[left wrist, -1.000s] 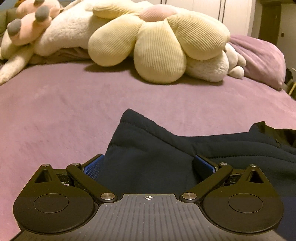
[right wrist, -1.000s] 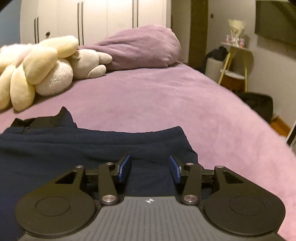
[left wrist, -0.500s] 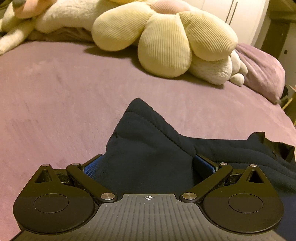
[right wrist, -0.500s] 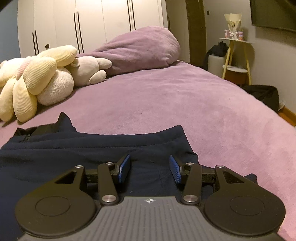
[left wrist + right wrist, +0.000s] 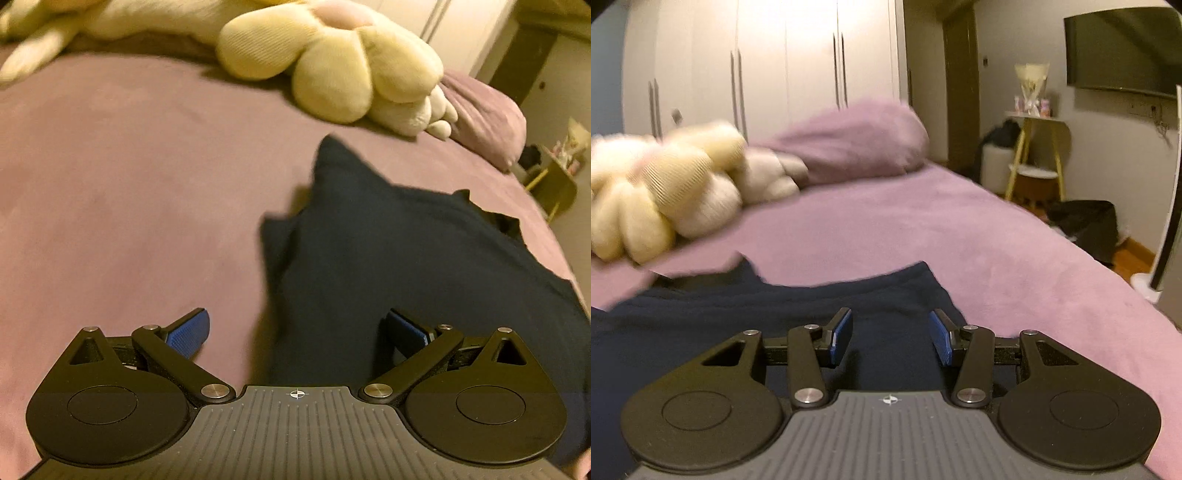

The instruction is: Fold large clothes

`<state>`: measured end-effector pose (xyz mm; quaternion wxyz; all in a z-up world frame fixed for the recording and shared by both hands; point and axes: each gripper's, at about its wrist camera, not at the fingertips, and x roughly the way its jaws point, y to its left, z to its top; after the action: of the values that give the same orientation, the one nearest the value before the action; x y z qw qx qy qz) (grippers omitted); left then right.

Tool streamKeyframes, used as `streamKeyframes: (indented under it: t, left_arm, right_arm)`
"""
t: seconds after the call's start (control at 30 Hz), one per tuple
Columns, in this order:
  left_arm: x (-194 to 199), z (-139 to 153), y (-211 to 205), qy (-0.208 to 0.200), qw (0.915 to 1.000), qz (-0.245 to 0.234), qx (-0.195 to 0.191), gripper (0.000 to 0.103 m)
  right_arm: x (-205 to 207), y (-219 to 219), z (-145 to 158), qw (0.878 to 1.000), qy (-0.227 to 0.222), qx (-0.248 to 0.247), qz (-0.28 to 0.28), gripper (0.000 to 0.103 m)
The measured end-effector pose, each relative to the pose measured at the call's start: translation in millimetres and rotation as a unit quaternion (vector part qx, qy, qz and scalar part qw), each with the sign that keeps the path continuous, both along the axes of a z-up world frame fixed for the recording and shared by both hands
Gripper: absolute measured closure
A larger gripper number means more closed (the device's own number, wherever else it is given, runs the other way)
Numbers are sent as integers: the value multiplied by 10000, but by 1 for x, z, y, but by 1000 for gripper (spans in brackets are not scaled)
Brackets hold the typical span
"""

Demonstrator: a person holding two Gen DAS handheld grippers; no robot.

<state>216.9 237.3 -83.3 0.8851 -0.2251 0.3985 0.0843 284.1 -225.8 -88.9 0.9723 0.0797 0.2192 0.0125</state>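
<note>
Left gripper: jaws wide apart, nothing pinched. Dark navy garment fills the gap from centre toward 3 o'clock; the 9 o'clock blue pad hangs over bare purple bedspread, and the 3 o'clock pad has cloth under it, contact unclear

Right gripper: jaws roughly half apart, pads not pressing on anything; the same garment lies under and between them, spreading toward 9 o'clock. Its far hem runs across at 12 o'clock and its corner ends near 1 o'clock

Garment lies on the bedspread, bunched into a peak at 12 o'clock in the left view; not a flat neat fold yet

Risks, judged: neither tool holds cloth, so the raised peak may slump or spring out of shape. Frames are blurred, so a closing grab could miss the edge, catch the bedspread with it, or take one layer and drag the fold crooked. Flower plush and pillow sit at 12 o'clock, well apart, low snag risk
</note>
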Motion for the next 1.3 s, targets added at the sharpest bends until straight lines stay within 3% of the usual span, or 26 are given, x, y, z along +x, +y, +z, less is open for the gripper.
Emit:
streamKeyframes:
  t: [0.1,0.27,0.47,0.5,0.57,0.6,0.8,0.87,1.03,1.1,1.17,1.27,1.3]
  left_arm:
    - [-20,-12,18,-22,9954,112,-956,0]
    - [-25,-22,33,-337,9795,247,-1972,0]
    - [-10,-33,34,-396,9727,125,-2283,1]
    - [-8,-34,35,-423,9688,70,-2442,4]
    - [-2,-41,34,-380,9557,4,-2920,32]
    - [1,-47,34,-287,9524,75,-3034,32]
    - [13,-54,34,-386,9439,183,-3274,35]
    - [16,-50,33,-326,9469,98,-3197,37]
    - [23,-38,28,-339,9537,-182,-2982,37]
    - [22,-31,28,-432,9517,-187,-3034,41]
    - [21,-22,29,-552,9484,-205,-3116,51]
    - [20,-6,26,-615,9497,-290,-3058,59]
    - [21,-1,24,-613,9504,-318,-3034,59]
  right_arm:
    - [-42,12,1,9985,72,349,407,57]
    - [-69,50,-4,9934,429,394,992,65]
    - [-71,97,0,9884,844,238,1242,72]
    - [-71,106,-2,9881,889,131,1246,72]
    - [-72,116,-5,9871,983,-8,1265,72]
    - [-74,119,-5,9868,989,-53,1280,72]
    - [-74,123,-2,9848,1064,-238,1352,73]
    - [-74,125,-3,9840,1087,-333,1369,74]
    - [-73,129,1,9834,1113,-503,1342,99]
    - [-74,127,4,9841,1101,-378,1338,99]
    - [-75,128,6,9844,1042,-391,1366,99]
    - [-73,131,3,9861,1044,-745,1053,99]
    - [-71,126,1,9870,1105,-636,977,99]
